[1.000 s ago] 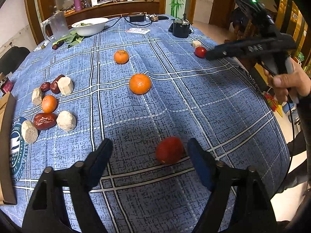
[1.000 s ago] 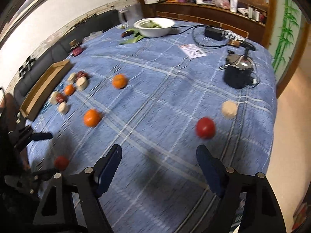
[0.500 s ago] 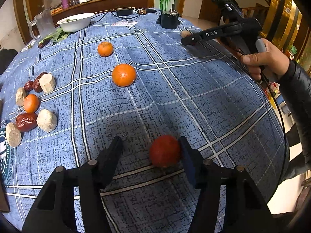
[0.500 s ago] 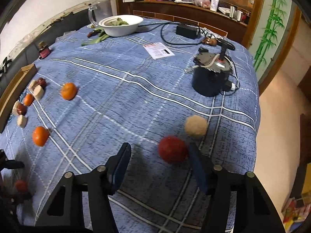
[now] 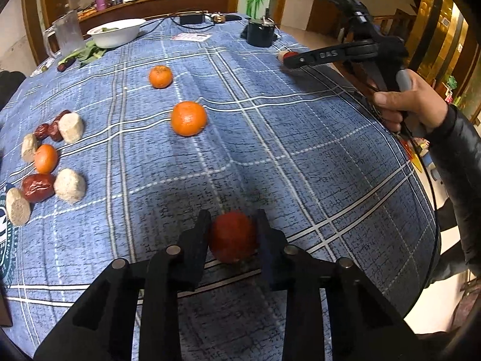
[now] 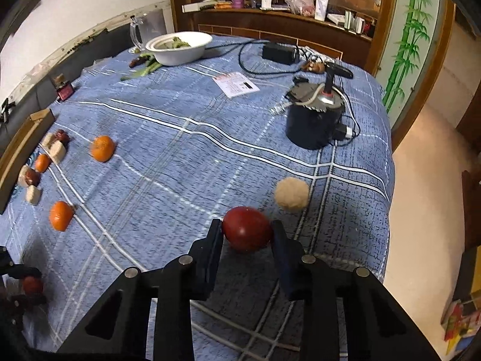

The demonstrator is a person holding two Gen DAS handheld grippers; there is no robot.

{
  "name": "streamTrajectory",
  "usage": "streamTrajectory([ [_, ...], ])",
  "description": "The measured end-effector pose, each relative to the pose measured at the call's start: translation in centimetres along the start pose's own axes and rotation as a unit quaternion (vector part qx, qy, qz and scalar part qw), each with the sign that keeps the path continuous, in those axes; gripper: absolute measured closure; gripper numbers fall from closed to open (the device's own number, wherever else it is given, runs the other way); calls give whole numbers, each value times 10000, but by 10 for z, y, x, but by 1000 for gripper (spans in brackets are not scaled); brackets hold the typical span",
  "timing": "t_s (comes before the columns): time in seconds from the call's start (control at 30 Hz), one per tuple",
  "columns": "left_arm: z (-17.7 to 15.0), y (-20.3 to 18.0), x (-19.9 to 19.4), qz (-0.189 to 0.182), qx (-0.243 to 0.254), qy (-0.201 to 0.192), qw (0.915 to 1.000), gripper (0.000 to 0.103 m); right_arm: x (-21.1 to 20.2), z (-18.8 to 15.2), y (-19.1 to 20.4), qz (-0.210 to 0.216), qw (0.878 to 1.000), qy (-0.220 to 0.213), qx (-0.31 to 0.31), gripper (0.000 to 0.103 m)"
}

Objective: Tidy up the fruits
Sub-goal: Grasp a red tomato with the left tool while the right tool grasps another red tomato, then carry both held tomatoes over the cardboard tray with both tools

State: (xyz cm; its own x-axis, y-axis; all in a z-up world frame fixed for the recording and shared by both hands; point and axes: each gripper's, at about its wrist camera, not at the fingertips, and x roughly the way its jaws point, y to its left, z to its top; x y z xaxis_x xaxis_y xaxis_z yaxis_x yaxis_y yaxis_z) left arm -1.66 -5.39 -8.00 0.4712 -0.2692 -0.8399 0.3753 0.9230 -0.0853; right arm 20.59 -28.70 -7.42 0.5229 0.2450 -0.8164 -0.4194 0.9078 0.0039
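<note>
In the left wrist view my left gripper (image 5: 232,225) is shut on a red fruit (image 5: 233,236) resting on the blue checked tablecloth (image 5: 300,165). In the right wrist view my right gripper (image 6: 246,231) is shut on another red fruit (image 6: 247,232) near the table's right edge, with a beige round piece (image 6: 291,194) just beyond it. Two oranges (image 5: 188,118) (image 5: 160,76) lie mid-table. At the left lies a cluster of beige pieces (image 5: 69,185), red dates (image 5: 37,187) and a small orange (image 5: 45,158).
A black pot with cables (image 6: 314,120), a white bowl of greens (image 6: 179,47), a glass jug (image 6: 147,31), a paper slip (image 6: 236,84) and a power brick (image 6: 278,52) stand at the far side. A wooden tray (image 6: 18,156) lies at the left edge.
Both grippers moved in over their red fruits and closed; the jaws went from wide open to gripping each fruit.
</note>
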Motion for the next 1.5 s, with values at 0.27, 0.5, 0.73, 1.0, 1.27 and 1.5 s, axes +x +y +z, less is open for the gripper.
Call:
streamTrajectory([
  [0.27, -3, 32, -14, 166, -436, -155, 9988, 77, -24, -4, 58, 667, 9974, -166, -228, 70],
  [0.5, -14, 56, -27, 302, -751, -257, 9964, 77, -31, -3, 114, 1177, 9914, -231, -516, 70],
  [0.73, -26, 78, -47, 509, -1030, -394, 9926, 77, -31, 0, 161, 1567, 9843, -220, -776, 70],
  [1.0, -47, 112, -70, 821, -1385, -529, 9855, 77, -30, 3, 219, 2002, 9735, -173, -1090, 70],
  [1.27, -65, 145, -94, 1058, -1694, -688, 9774, 77, -29, 10, 261, 2286, 9649, -172, -1283, 70],
  [1.5, -74, 168, -108, 1235, -1905, -785, 9707, 77, -28, 15, 296, 2490, 9570, -143, -1485, 70],
])
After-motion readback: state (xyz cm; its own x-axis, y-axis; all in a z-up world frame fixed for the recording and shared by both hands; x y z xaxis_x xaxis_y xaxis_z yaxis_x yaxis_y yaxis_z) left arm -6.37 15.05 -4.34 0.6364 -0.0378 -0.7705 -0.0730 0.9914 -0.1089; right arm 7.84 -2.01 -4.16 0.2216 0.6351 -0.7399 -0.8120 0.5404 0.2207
